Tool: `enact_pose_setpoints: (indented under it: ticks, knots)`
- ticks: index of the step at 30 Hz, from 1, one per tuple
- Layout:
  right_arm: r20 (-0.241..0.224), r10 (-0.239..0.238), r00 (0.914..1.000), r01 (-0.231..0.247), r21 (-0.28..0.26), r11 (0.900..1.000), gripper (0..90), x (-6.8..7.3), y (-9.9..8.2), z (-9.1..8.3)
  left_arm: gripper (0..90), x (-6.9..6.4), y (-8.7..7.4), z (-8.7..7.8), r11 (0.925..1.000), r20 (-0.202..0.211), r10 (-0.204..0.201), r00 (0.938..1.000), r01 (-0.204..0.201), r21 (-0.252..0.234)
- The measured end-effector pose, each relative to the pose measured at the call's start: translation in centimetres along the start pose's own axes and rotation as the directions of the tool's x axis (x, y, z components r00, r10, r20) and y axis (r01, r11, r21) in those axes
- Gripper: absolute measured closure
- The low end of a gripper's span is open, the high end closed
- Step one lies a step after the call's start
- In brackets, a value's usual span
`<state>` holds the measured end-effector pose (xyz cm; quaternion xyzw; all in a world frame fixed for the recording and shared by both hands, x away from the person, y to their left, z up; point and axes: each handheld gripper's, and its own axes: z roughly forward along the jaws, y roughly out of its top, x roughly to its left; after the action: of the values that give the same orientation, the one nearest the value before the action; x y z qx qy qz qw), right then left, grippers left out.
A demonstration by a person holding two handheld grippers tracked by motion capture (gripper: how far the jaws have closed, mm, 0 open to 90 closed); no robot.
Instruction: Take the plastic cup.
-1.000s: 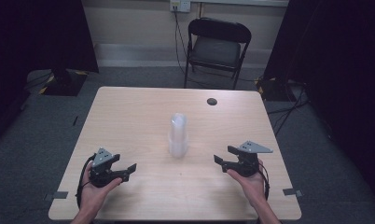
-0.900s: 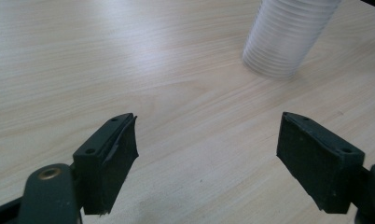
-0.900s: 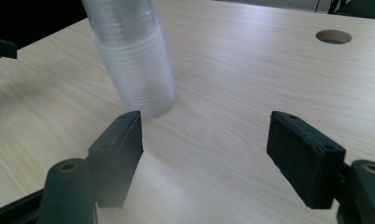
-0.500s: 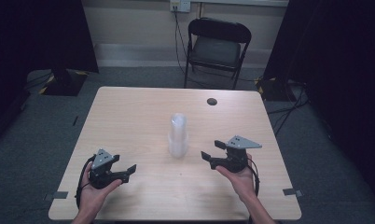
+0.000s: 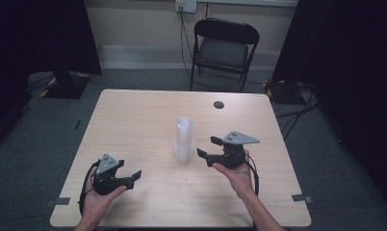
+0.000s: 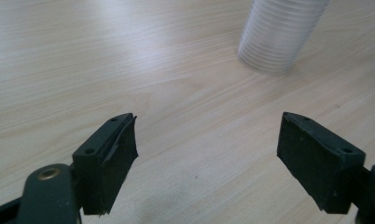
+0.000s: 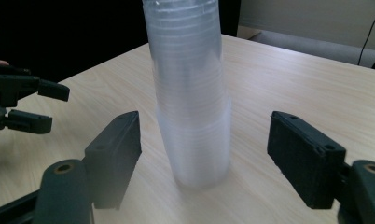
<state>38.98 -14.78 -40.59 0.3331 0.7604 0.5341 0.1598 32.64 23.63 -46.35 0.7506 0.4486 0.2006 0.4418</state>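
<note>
— Reaching for the stack of clear cups (image 5: 184, 139), is that what the right gripper (image 5: 207, 150) is doing?

— I'd judge so. The stack stands upright near the middle of the table (image 5: 134, 120), and the right gripper sits just beside it on the side toward the right edge, jaws pointed at its lower part. The jaws have just been opening; in the right gripper view the stack (image 7: 190, 98) lies ahead between the two black pads, which don't touch it.

— Why spread like that?

— Probably to clear the width of the cups before closing.

— And the left gripper (image 5: 132, 177)?

— Held low near the front edge, toward the left corner, well apart from the stack. Its jaws stand wide with nothing between them, aimed at the cups (image 6: 281, 35), likely waiting to steady or separate them.
</note>
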Motion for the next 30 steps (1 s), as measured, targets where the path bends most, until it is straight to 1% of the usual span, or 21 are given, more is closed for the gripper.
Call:
enact_pose_setpoints:
  ticks: [4, 7, 9, 11, 14, 15, 17, 20, 23, 24, 27, 30]
  knots:
    - [-0.032, 0.007, 0.9995, -0.007, -0.009, 0.9999, 22.2, 0.0, 0.5, 1.2, 19.6, 0.1, 0.0, 0.1, 1.0, 0.002, -0.007, 1.0, 0.007, 0.002]
    - [-0.052, 0.013, 0.9986, -0.012, 0.007, 0.9999, 20.9, -0.1, 0.5, 2.2, 19.6, -0.1, 0.0, 0.1, 1.0, 0.006, -0.002, 1.0, 0.002, -0.001]
    - [-0.059, 0.004, 0.9982, -0.004, 0.007, 1.0, 20.6, 0.1, 0.6, 2.8, 19.6, -0.1, 0.0, 0.0, 1.0, 0.009, 0.0, 1.0, 0.0, 0.0]
    - [-0.06, -0.01, 0.9981, 0.011, 0.016, 0.9998, 19.0, 0.3, 0.8, 3.2, 19.6, -0.2, 0.0, 0.0, 1.0, 0.008, 0.005, 1.0, -0.005, 0.001]
    - [-0.054, -0.016, 0.9984, 0.016, -0.008, 0.9998, 18.7, 0.5, 1.1, 3.7, 19.6, -0.3, 0.0, 0.0, 0.9998, 0.011, 0.019, 0.9998, -0.018, -0.007]
    - [-0.05, -0.022, 0.9985, 0.021, -0.01, 0.9997, 18.3, 0.5, 1.2, 3.9, 19.6, -0.3, 0.0, 0.0, 0.9998, 0.014, 0.02, 0.9997, -0.02, -0.009]
    - [-0.047, -0.028, 0.9985, 0.028, -0.01, 0.9996, 17.7, 0.5, 1.5, 4.5, 19.6, -0.4, 0.0, 0.0, 0.9993, 0.016, 0.037, 0.9992, -0.037, -0.005]
    - [-0.042, -0.031, 0.9986, 0.031, -0.011, 0.9995, 17.6, 0.3, 1.8, 5.2, 19.6, -0.6, 0.0, 0.2, 0.9993, 0.026, 0.037, 0.999, -0.037, -0.007]
    - [-0.041, -0.036, 0.9985, 0.036, -0.009, 0.9993, 17.6, 0.3, 2.0, 6.1, 19.6, -0.6, 0.1, 0.2, 0.9991, 0.023, 0.041, 0.9989, -0.041, -0.008]
    - [-0.045, -0.041, 0.9982, 0.04, -0.004, 0.9992, 17.6, 0.3, 2.0, 6.3, 19.6, -0.6, 0.1, 0.2, 0.9991, 0.018, 0.041, 0.999, -0.041, -0.013]
    - [-0.036, -0.065, 0.9972, 0.065, -0.023, 0.9976, 20.4, 0.5, 2.0, 6.8, 19.6, -0.5, 0.1, 0.2, 0.999, 0.023, 0.043, 0.9988, -0.043, -0.014]
    - [-0.037, -0.056, 0.9977, 0.055, -0.027, 0.9981, 20.2, 0.5, 2.0, 7.4, 19.6, -0.6, 0.1, 0.3, 0.9993, 0.025, 0.036, 0.9991, -0.035, -0.014]
